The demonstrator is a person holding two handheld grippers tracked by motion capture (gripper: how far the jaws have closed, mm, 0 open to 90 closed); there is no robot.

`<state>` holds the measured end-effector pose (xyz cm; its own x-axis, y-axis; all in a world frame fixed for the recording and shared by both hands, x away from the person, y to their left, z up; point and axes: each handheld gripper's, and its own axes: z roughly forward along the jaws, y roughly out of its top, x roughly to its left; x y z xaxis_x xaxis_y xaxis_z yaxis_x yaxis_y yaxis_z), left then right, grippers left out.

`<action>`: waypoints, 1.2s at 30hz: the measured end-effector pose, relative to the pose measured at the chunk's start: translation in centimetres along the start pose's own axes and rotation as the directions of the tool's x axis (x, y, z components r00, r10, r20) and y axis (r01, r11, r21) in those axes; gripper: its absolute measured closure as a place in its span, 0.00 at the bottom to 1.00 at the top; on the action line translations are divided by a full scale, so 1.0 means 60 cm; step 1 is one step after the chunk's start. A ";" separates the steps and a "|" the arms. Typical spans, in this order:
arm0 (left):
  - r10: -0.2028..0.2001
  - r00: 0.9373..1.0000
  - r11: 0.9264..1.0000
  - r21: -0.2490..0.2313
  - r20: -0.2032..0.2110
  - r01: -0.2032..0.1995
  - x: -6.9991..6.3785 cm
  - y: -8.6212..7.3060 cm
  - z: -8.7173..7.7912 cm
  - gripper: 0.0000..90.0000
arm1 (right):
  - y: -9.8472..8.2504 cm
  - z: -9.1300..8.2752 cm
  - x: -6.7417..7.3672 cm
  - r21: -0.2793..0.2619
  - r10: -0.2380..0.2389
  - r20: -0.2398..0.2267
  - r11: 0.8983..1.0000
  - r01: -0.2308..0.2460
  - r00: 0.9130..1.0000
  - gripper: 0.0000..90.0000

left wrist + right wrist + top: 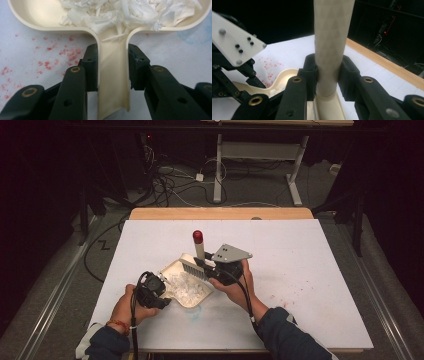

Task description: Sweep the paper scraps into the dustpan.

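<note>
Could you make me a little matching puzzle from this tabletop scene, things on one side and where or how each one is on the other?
Things:
1. cream plastic dustpan
2. small brush with a pale handle and red tip
3. white shredded paper scraps
4. red speckles

Places or states:
A. scattered on the white table sheet
B. heaped inside the pan
C. handle clamped by the left gripper
D. handle held upright by the right gripper

Pairs: 1-C, 2-D, 3-B, 4-A
</note>
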<state>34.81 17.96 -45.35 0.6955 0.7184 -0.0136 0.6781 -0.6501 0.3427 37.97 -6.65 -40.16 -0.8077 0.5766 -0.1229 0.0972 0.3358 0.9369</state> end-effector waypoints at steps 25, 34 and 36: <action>-0.035 0.999 0.999 -0.013 0.001 0.035 0.001 -0.002 -0.001 0.71 | -0.006 -0.181 -0.091 -0.035 0.042 0.076 0.999 -0.039 0.996 0.79; -0.051 0.999 0.998 -0.021 0.008 0.051 0.003 -0.006 0.000 0.70 | -0.021 -0.251 -0.112 -0.011 0.050 0.085 0.999 -0.050 0.995 0.79; -0.061 0.998 0.998 -0.024 0.008 0.062 0.003 -0.006 0.000 0.71 | -0.027 -0.265 -0.114 -0.002 0.053 0.087 0.999 -0.053 0.995 0.79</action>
<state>34.69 18.35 -45.50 0.6546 0.7548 -0.0426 0.7138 -0.5986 0.3636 34.13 -22.98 -35.62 -0.7476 0.6563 -0.1012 0.1390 0.3037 0.9426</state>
